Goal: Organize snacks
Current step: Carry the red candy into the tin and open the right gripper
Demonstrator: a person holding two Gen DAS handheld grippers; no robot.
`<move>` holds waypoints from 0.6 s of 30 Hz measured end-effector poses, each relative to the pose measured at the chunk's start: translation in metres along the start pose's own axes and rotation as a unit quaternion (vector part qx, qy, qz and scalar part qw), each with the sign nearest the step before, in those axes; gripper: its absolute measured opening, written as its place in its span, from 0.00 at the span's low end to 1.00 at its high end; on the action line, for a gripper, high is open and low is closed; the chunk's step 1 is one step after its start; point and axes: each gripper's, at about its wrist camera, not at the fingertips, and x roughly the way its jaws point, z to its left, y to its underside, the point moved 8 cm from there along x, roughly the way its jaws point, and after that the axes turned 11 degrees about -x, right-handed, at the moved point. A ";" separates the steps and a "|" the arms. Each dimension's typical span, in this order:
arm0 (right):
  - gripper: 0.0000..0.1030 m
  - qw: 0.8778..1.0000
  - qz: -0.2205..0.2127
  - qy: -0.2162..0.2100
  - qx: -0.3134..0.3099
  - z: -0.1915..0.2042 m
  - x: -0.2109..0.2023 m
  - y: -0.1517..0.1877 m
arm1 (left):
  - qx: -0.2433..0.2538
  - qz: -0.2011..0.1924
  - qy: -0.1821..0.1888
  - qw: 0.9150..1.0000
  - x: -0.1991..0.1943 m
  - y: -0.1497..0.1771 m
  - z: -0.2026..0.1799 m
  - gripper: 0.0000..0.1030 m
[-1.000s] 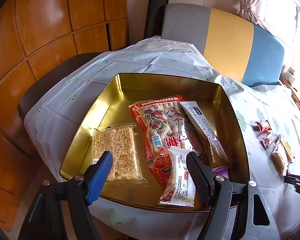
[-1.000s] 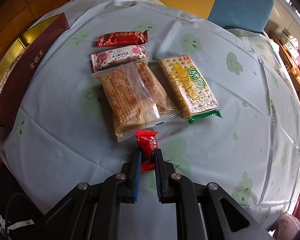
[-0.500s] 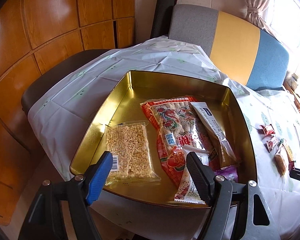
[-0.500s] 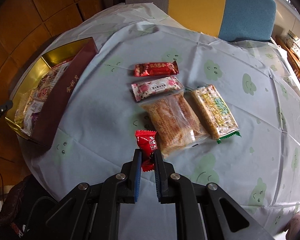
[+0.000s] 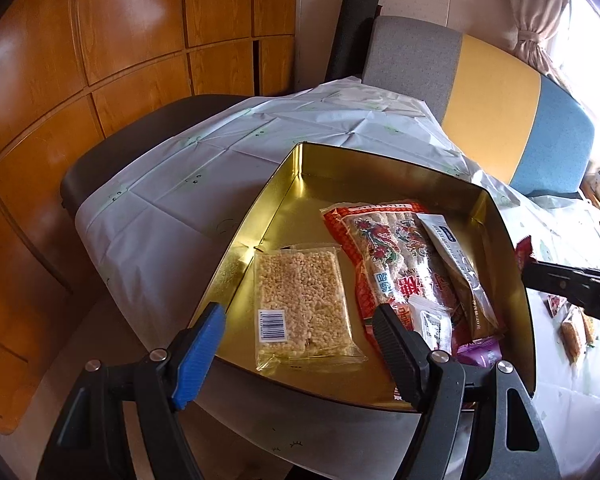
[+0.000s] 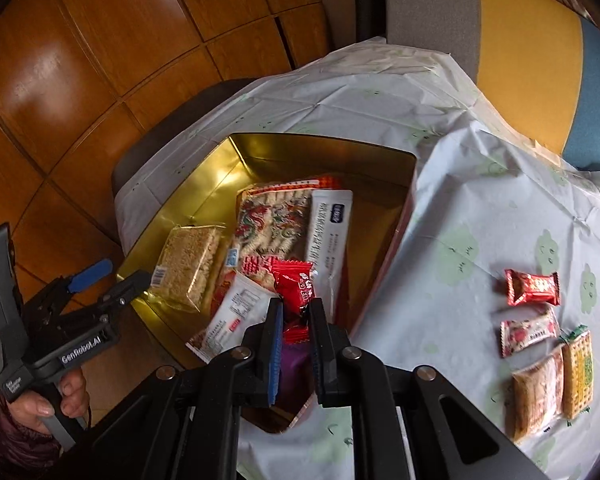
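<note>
Right gripper [image 6: 294, 312] pinches 1 red candy [image 6: 294, 286] mid-frame above the gold tin [image 6: 172, 216]; left gripper [image 5: 296, 344] gapes empty. Released early, the candy could miss the tin.

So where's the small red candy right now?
In the right wrist view, the small red candy is pinched in the right gripper, held above the gold tin, over the snack packets in its near end.

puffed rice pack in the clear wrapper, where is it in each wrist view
Left wrist: puffed rice pack lies low centre, on the gold tin's floor, between the open fingers.
Right wrist: the pack lies left of centre, in the tin's near-left corner.
Shared landmark: the dragon-print packet beside it.
</note>
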 end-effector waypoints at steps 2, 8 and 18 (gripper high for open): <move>0.12 1.000 0.001 0.006 0.003 0.004 0.012 -0.010 | -0.002 0.000 -0.002 1.000 0.001 0.000 0.003 0.74; 0.33 1.000 0.003 0.008 0.009 0.010 0.045 -0.023 | -0.002 -0.005 -0.004 1.000 0.000 -0.001 0.006 0.74; 0.35 1.000 -0.012 0.026 0.007 0.010 0.028 -0.001 | 0.011 -0.018 -0.011 1.000 -0.006 -0.002 0.002 0.74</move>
